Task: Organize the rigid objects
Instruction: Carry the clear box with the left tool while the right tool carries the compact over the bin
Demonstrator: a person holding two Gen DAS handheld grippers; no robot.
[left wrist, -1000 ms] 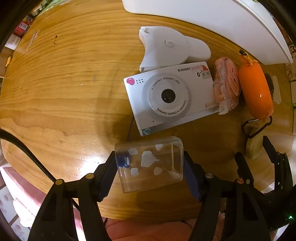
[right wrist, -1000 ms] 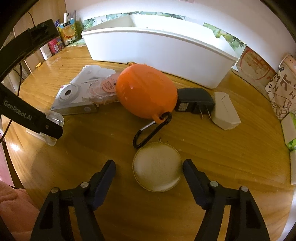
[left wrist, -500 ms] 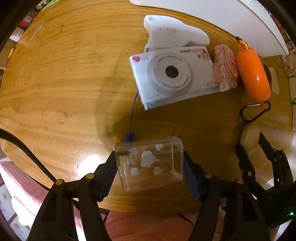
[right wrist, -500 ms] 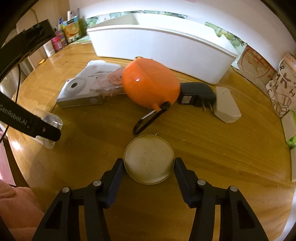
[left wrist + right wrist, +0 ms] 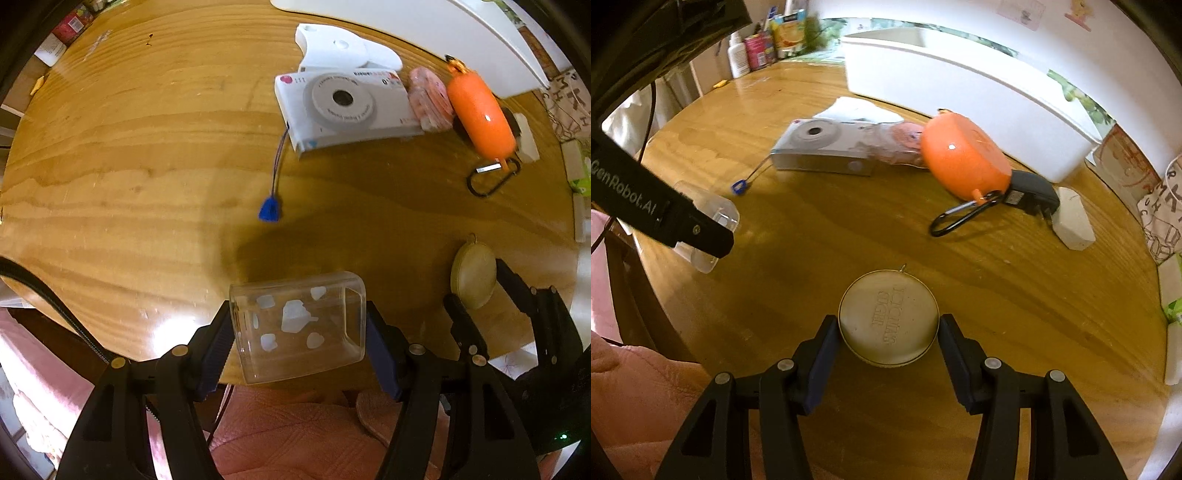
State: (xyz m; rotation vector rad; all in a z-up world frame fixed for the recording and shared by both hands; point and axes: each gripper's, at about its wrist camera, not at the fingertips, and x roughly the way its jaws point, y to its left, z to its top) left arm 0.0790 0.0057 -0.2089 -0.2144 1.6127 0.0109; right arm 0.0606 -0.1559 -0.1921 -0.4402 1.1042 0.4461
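Observation:
My left gripper (image 5: 299, 328) is shut on a clear plastic box (image 5: 297, 326) with white shapes on it, held above the table's near edge. In the right wrist view that clear box (image 5: 707, 236) shows at the left under the left gripper's arm. My right gripper (image 5: 888, 334) is shut on a round beige tin (image 5: 888, 317) with embossed lettering, both pads against its rim. The same tin (image 5: 473, 273) appears at the right of the left wrist view. A white toy camera (image 5: 343, 107) with a blue-tipped strap lies farther back.
A long white bin (image 5: 960, 88) stands at the back of the round wooden table (image 5: 812, 236). An orange case (image 5: 964, 158) with a black carabiner, a black charger (image 5: 1028, 192), a white block (image 5: 1073, 219), a pink wrapped item (image 5: 430, 98) and a white holder (image 5: 343, 48) lie near the camera.
The right gripper's jaws closed onto the round tin, and it drew back from the orange case. The left gripper moved back from the camera with the clear box, uncovering the blue strap tip.

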